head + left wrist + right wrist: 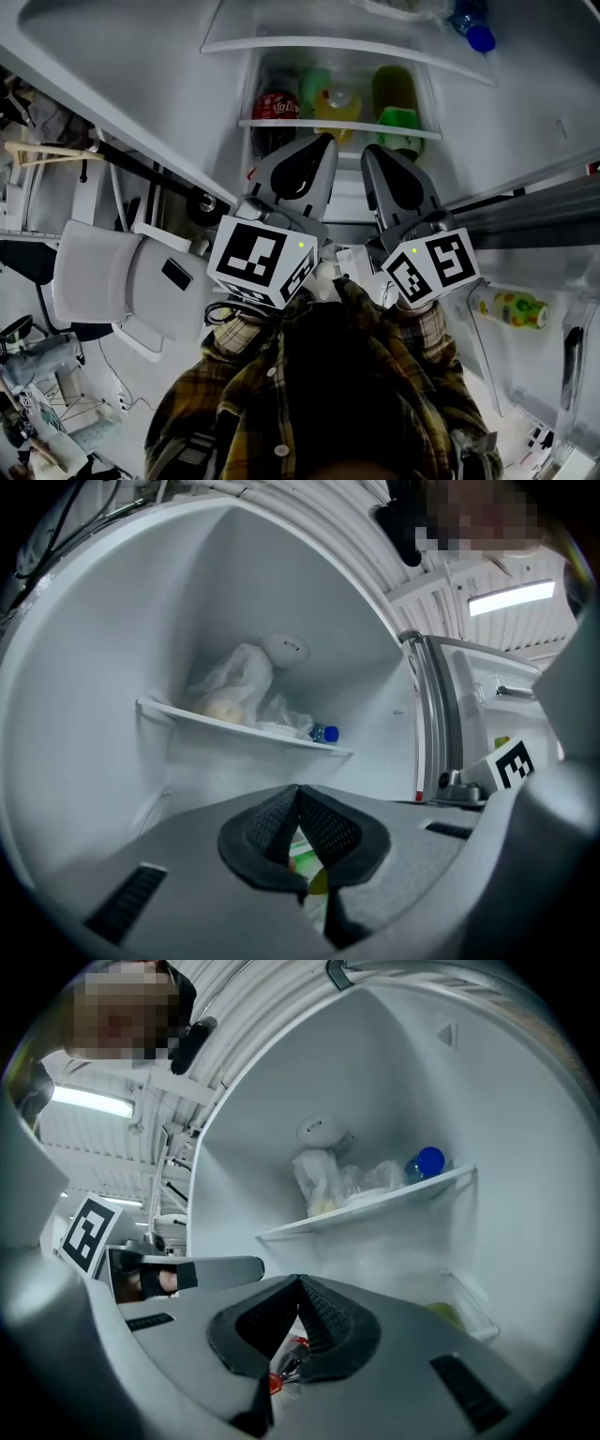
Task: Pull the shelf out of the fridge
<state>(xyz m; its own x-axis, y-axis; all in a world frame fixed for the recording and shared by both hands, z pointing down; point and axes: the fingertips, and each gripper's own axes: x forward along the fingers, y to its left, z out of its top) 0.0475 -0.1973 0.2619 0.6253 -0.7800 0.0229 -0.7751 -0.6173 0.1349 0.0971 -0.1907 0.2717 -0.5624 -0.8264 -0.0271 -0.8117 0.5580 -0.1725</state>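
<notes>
At the far left of the head view I see a white chair [103,277] standing beside the open fridge [187,84]. My left gripper [322,142] points into the fridge from the middle of the frame. Its own view shows the pads [323,827] meeting at the tips, jaws pressed together with nothing clamped between them. Just above its tip in the frame runs the lower shelf [337,125], seated in the fridge and carrying a red can [277,105], a yellow bottle [337,101] and a green bottle [398,120]. I cannot tell whether either gripper's tip touches the shelf's front edge. Higher in the frame sits the upper shelf [309,44], with a blue-capped bottle [478,36] at its right end. My right gripper [368,152] lies just right of the left one, its jaws likewise closed on nothing. At the lower right a yellow-green bottle [511,309] shows.
</notes>
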